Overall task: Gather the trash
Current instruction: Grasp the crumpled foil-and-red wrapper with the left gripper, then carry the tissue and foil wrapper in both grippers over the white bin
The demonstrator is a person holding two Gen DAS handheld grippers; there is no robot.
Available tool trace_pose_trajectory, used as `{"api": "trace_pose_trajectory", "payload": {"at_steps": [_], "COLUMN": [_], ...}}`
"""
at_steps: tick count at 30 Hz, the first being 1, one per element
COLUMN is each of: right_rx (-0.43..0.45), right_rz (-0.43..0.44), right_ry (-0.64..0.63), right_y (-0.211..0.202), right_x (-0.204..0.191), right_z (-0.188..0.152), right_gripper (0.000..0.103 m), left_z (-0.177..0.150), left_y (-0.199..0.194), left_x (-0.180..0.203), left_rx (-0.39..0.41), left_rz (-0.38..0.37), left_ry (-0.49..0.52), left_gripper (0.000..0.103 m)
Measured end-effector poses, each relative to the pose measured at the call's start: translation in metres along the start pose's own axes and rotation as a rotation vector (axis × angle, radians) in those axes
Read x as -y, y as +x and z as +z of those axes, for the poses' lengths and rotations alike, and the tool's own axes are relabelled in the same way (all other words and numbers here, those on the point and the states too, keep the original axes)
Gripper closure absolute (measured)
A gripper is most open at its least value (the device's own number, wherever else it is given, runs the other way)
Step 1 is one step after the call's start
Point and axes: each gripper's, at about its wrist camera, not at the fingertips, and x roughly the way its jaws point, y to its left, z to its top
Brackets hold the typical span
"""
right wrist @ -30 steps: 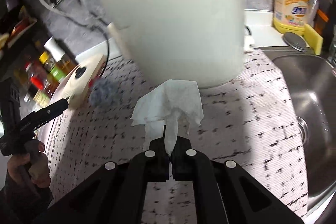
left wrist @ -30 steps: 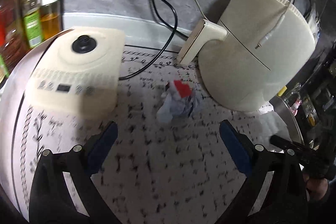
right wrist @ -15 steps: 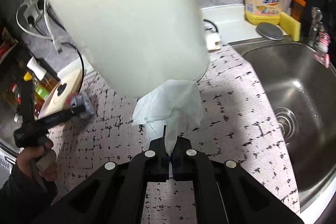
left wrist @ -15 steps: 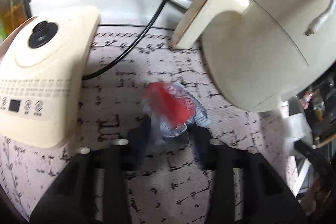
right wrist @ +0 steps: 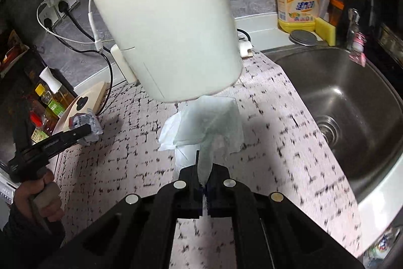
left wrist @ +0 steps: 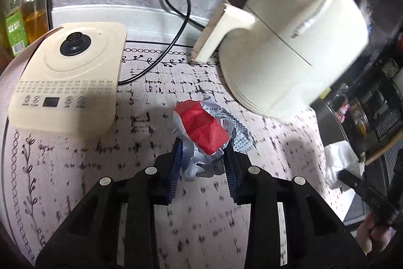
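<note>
Left claw (left wrist: 202, 155) clenched on one crumpled red-and-silver wrapper (left wrist: 205, 129) above the worktop (left wrist: 100, 168), between one cream base (left wrist: 68, 85) and one white kettle (left wrist: 289, 54). Right claw (right wrist: 205, 183) pinches one white tissue (right wrist: 204, 125), lifted.

L claw (left wrist: 203, 155) clamped, R claw (right wrist: 204, 189) shut

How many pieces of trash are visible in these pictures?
2. A crumpled red and silver printed wrapper sits pinched between the left tongs. A crumpled white paper tissue hangs from the shut right tongs. More may be hidden behind the appliances.
</note>
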Motion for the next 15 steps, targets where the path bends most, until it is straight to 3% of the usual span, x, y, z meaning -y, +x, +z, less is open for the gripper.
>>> {"api": "trace_pose_trajectory", "payload": {"at_steps": [7,15], "right_rx": [0.005,0.017], "right_rz": [-0.032,-0.148], "right_ry": [0.061,0.168], "right_y": [-0.026,-0.069], "right_x": [-0.013,-0.013], "right_z": [-0.035,-0.093], "right_gripper": [0.100,0.100], "left_z": [-0.024,-0.057], "left_y": [-0.039,-0.063], "left_x": [-0.002,0.009], "left_rx": [0.002,-0.018], "left_rz": [-0.042,-0.146], "left_ry": [0.073,0.181], "left_gripper": [0.071,0.071]}}
